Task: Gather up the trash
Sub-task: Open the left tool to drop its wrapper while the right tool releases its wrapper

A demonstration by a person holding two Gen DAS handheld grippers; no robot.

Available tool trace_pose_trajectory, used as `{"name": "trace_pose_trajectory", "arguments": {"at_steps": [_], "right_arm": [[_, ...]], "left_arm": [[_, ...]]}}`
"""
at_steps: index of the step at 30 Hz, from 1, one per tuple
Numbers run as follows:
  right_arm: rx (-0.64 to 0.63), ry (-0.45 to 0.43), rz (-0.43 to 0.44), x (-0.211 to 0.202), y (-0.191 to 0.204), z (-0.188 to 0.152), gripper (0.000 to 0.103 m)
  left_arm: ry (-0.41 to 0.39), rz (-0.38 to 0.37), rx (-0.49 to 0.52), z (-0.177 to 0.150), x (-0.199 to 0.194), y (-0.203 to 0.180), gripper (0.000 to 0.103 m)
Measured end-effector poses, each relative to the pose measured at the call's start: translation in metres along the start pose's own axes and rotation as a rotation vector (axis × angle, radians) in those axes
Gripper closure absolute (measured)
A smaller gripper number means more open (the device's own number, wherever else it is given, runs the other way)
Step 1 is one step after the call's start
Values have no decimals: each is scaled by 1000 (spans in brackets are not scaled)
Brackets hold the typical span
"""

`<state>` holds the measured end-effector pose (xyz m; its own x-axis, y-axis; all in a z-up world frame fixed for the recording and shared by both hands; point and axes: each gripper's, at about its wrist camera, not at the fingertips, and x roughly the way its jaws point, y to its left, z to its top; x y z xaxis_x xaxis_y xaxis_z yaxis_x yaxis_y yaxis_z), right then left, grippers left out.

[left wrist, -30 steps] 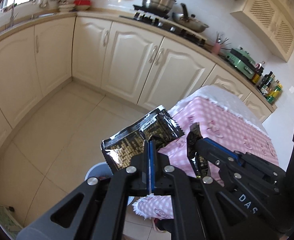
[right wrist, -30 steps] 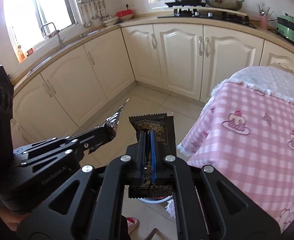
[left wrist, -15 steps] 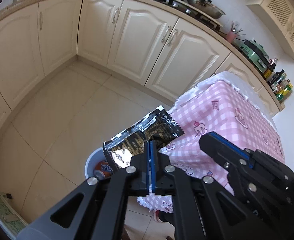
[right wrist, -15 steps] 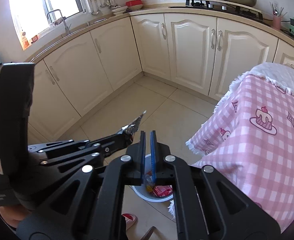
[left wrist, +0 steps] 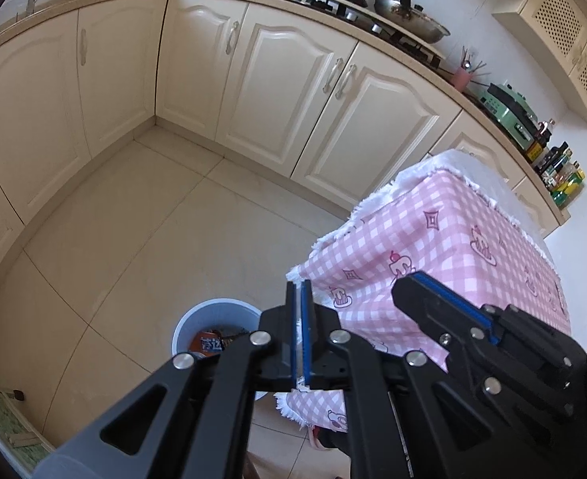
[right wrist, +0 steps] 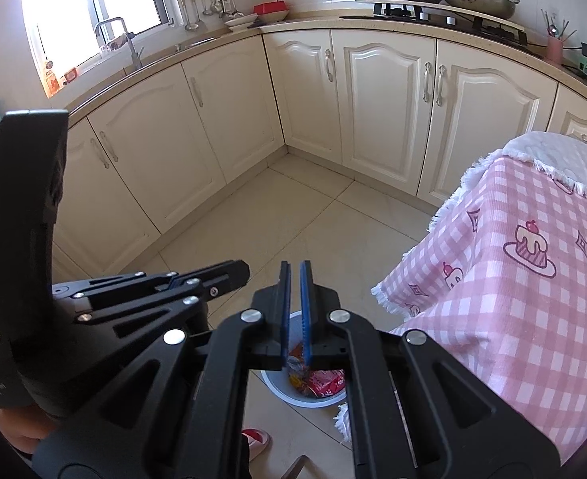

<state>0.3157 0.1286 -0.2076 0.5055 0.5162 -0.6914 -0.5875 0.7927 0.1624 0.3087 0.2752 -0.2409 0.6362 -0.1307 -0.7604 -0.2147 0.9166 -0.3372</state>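
Hovering over the trash bin: left gripper, pads nearly together with only a thin slit, nothing between them. Right gripper same: narrow gap, empty, angled down at the bin's mouth. In the left wrist view the right gripper sits just right of the left one, in front of the pink checked tablecloth. Bin stands on the tile floor just beside the cloth's near fringed corner. Trash is inside it: an orange wrapper on the left side, red wrappers seen through the right gripper's frame. Cream cabinets run along the far wall, wok on the hob above.
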Motion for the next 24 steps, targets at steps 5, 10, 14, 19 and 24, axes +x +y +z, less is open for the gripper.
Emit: {"name": "trace_pose_trajectory", "arguments": {"at_steps": [5,10,14,19,24], "right_arm": [[9,-6,-4,-3,-3,1,98],[11,-17,-4,-11,-2,2,98],[11,-32,-4,-24,-4,0,98],[12,-54,-7,-49,-4,-4,98],[7,-80,-6,-80,-1,-14,97]], "left_arm": [[-8,6,-7,0,-5,1,101],[-14,28,-2,-2,-14,0,100],[-41,66,25,-7,-30,-7,98],[-111,119,64,-17,-62,-18,69],[-181,152,90,-37,-102,-30,51]]}}
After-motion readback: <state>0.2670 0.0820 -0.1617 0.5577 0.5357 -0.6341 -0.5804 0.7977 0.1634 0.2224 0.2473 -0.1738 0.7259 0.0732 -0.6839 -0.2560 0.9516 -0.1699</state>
